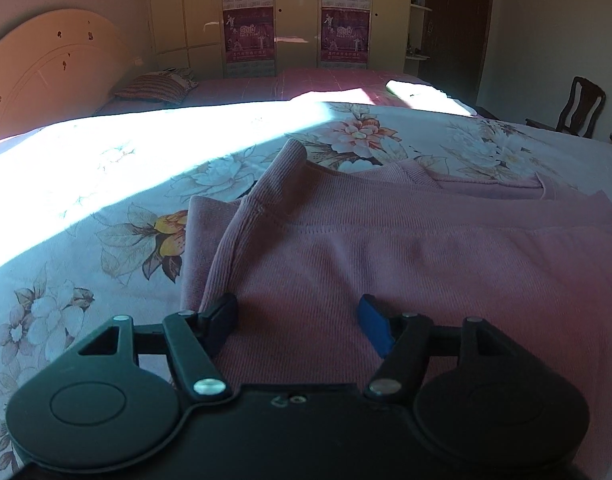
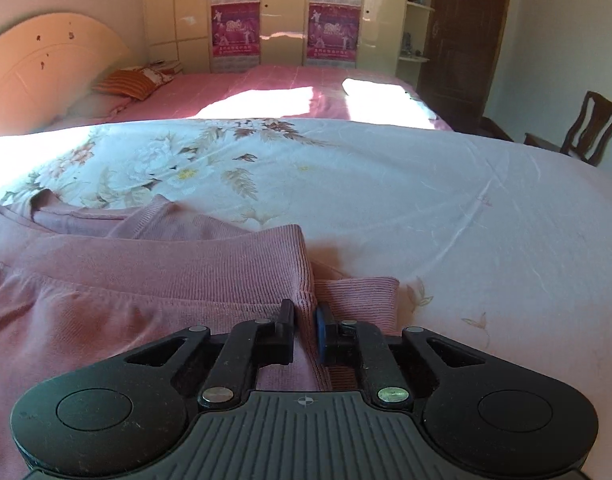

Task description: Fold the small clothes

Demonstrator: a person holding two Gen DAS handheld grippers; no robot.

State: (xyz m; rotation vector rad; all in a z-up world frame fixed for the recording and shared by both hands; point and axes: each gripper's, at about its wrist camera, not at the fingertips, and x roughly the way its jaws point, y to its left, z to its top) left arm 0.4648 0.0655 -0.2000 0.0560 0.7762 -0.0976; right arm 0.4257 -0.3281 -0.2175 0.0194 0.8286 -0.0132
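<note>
Only readable writing anywhere is "2010" on the dark pink calendar posters stuck to the wardrobe at 12 o'clock; the rest of the print is too small to make out.

The pink ribbed garment lies on the floral bedsheet. In the left wrist view it fills the middle and the 3 o'clock side, with a cuffed sleeve running up toward 11. The left gripper sits over the fabric with jaws spread wide, nothing between them.

The right gripper has its jaws pinched onto a ribbed edge of the garment at its right-hand border.

From 12 round to 4 o'clock in the right wrist view the sheet is bare. A second bed and a wooden chair stand beyond the sheet's far edge.
</note>
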